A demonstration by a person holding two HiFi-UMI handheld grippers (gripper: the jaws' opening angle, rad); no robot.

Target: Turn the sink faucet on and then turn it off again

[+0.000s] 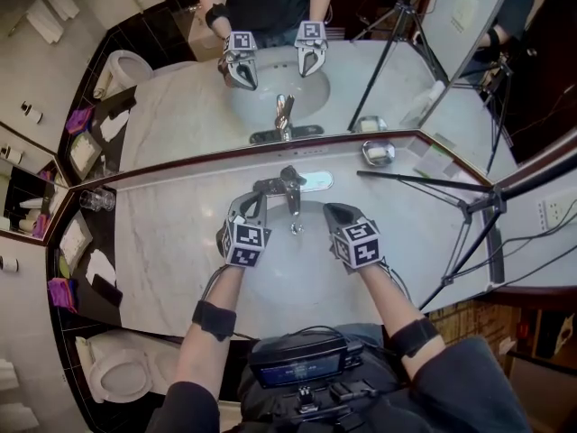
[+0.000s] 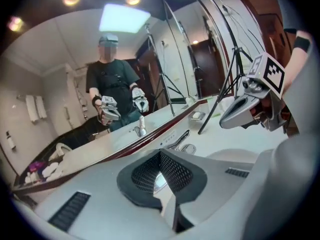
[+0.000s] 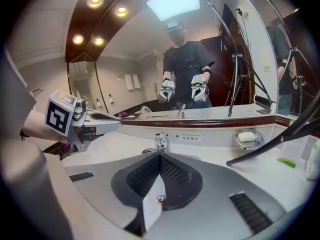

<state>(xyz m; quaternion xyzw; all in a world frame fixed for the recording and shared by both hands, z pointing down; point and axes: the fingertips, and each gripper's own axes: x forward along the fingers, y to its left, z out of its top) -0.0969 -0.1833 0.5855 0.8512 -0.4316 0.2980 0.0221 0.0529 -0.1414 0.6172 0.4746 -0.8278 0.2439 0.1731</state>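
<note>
The faucet [image 1: 290, 188] stands at centre frame in the head view, at the back of the sink [image 1: 297, 273], just under the mirror's [image 1: 270, 106] lower edge. The left gripper [image 1: 250, 204] hovers over the basin's left side, its tip close beside the faucet's left end; contact cannot be told. Its jaws are pressed together on nothing. The right gripper [image 1: 337, 213] hangs right of the spout, apart from it, jaws likewise closed and empty. A soap dish [image 1: 379, 152] sits to the upper right.
</note>
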